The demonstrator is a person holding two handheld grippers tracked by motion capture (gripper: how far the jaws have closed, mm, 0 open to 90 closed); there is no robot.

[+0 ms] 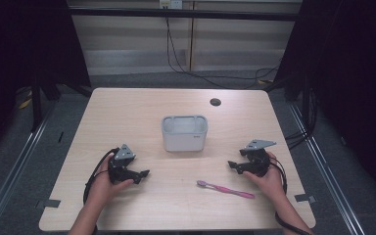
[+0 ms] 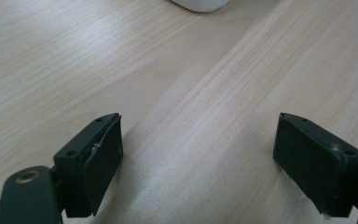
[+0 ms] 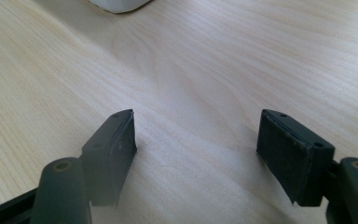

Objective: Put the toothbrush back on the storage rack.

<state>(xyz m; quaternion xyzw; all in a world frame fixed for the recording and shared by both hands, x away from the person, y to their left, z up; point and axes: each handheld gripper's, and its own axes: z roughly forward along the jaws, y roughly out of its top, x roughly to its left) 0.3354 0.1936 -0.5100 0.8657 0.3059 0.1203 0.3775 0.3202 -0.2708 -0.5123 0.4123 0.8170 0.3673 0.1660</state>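
Pink toothbrush [image 1: 225,189] lay flat on the table [image 1: 127,107], near the front edge, just in front & left of the right gripper [image 1: 233,166], not touching it. White basket [image 1: 184,132] stood mid-table, behind, btwn both hands. Right gripper's jaws stood apart w/ only bare wood btwn them. Left gripper [image 1: 144,174] rested at table's left, jaws apart too, holding nothing.

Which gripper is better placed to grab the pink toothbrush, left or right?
Right, probably. The right gripper sits just above the pink toothbrush, close to its handle end; the left gripper is farther off. Both have open, empty jaws.
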